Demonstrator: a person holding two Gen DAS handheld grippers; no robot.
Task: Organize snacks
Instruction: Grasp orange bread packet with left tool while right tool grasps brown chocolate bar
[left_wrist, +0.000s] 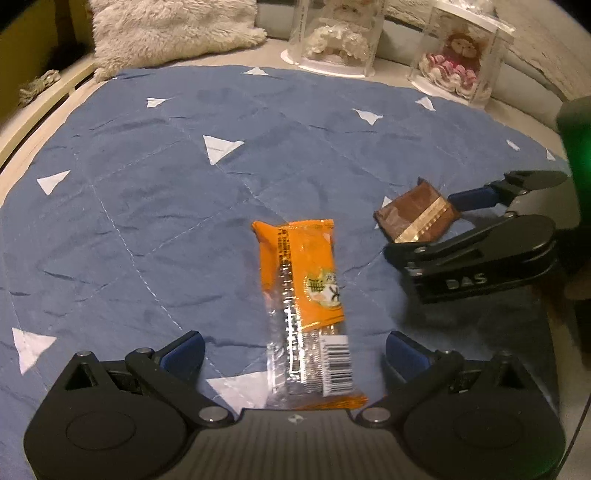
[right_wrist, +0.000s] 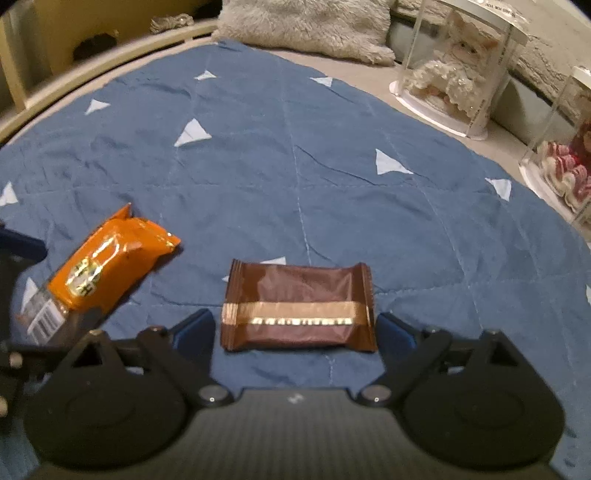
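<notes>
Black linkages and blue pads fill the bottom of both views, and the left gripper (left_wrist: 293, 350) hangs with its jaws spread wide over the orange snack packet (left_wrist: 303, 291). That packet lies lengthwise between the two blue fingers (left_wrist: 184, 352), its barcode end nearest the camera, with clear gaps on both sides and no pad touching it.

Over to the right gripper (right_wrist: 295, 330): its jaws stand apart too, straddling the brown snack packet (right_wrist: 297, 308), which lies crosswise on the blue quilt (right_wrist: 332, 177). The wrapper's crimped ends sit just beside each pad; whether they touch cannot be told. From the left wrist view this gripper reaches in from the right, fingertips around the brown packet's near end.

Count the snacks: two, one orange and one brown, lying near each other on the quilt, the orange one to the left of the brown.

Containers next, two of them, both clear display cases standing beyond the quilt's far edge. One clear case (right_wrist: 458, 74) holds a cream-white plush doll in a lacy dress; the other case (left_wrist: 458, 62) holds a doll in pink-and-white ruffles. Neither holds a snack.

One fluffy cream pillow (left_wrist: 166, 29) rests at the quilt's far corner.
</notes>
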